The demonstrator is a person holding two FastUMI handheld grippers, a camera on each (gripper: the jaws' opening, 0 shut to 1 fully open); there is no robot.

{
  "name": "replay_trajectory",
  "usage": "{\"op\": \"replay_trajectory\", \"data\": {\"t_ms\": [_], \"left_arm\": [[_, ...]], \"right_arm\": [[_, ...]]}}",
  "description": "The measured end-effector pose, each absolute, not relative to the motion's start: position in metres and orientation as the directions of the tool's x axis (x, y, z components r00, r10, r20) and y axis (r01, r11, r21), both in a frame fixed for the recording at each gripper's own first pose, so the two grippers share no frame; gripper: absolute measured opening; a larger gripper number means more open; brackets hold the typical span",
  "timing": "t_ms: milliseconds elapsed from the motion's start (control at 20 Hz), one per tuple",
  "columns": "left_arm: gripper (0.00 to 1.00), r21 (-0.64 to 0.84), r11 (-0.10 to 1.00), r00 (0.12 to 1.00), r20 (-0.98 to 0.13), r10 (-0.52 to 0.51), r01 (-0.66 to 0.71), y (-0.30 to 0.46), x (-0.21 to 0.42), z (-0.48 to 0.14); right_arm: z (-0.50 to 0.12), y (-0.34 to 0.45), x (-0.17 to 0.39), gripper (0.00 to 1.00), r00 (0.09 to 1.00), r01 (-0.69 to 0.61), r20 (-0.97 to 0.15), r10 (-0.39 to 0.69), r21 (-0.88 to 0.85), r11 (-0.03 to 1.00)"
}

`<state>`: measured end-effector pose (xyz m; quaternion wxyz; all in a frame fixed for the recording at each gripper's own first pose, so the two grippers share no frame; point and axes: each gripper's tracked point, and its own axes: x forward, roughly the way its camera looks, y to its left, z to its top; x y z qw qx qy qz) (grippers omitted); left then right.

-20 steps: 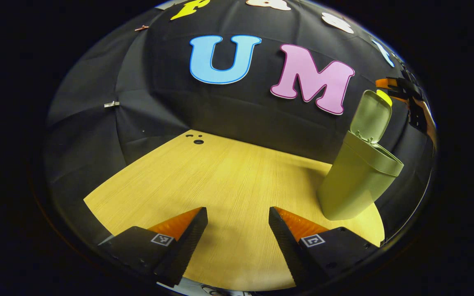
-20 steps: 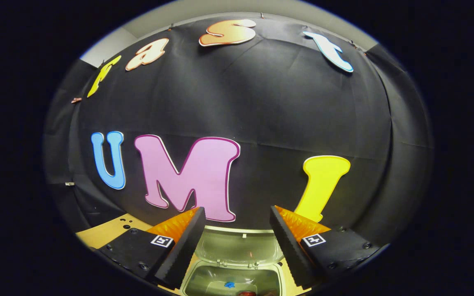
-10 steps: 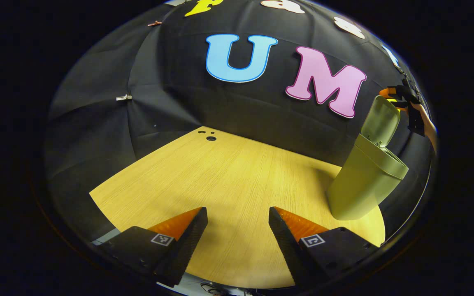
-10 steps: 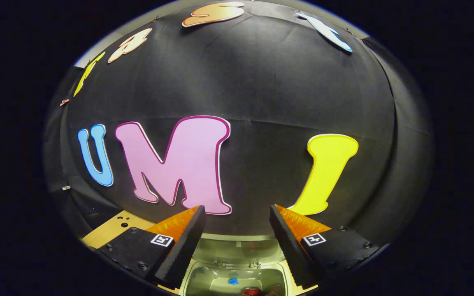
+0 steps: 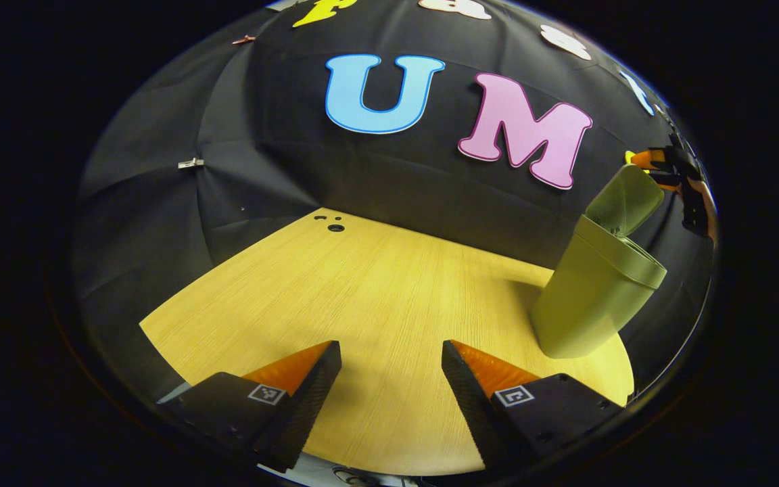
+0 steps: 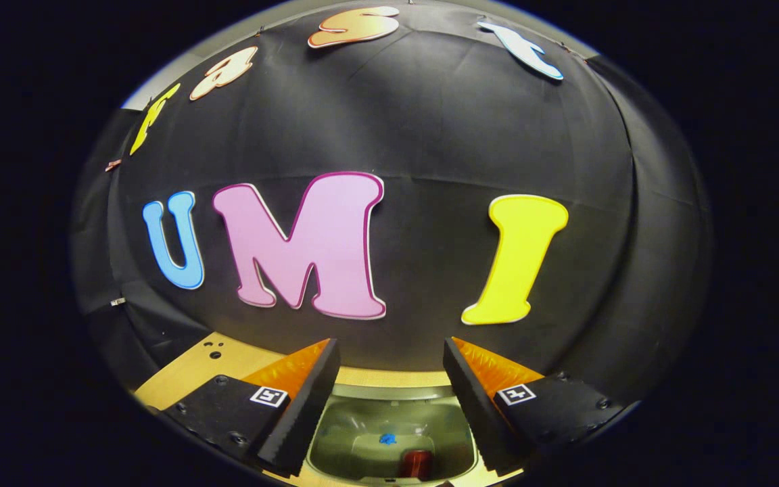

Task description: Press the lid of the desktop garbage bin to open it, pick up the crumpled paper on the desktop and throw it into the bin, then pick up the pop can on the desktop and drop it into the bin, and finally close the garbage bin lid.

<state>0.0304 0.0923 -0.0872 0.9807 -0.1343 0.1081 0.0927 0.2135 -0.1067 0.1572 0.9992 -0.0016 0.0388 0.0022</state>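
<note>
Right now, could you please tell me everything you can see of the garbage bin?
The bin is olive green, smooth like plastic, a tall body that narrows toward its base, with a wider collar on top. It stands upright on the wooden table near the right edge. Its hinged lid is partly raised, tilted over the opening. The right gripper is at the lid's upper edge; contact is unclear. In the right gripper view, something red and something blue show inside.
</note>
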Motion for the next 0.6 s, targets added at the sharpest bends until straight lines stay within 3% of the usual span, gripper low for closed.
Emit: {"op": "replay_trajectory", "data": {"t_ms": [600], "left_arm": [[0.96, -0.216, 0.964, 0.961, -0.259, 0.095, -0.154, 0.085, 0.034, -0.098]], "right_arm": [[0.036, -0.102, 0.162, 0.97, 0.967, 0.009, -0.256, -0.005, 0.014, 1.000]]}}
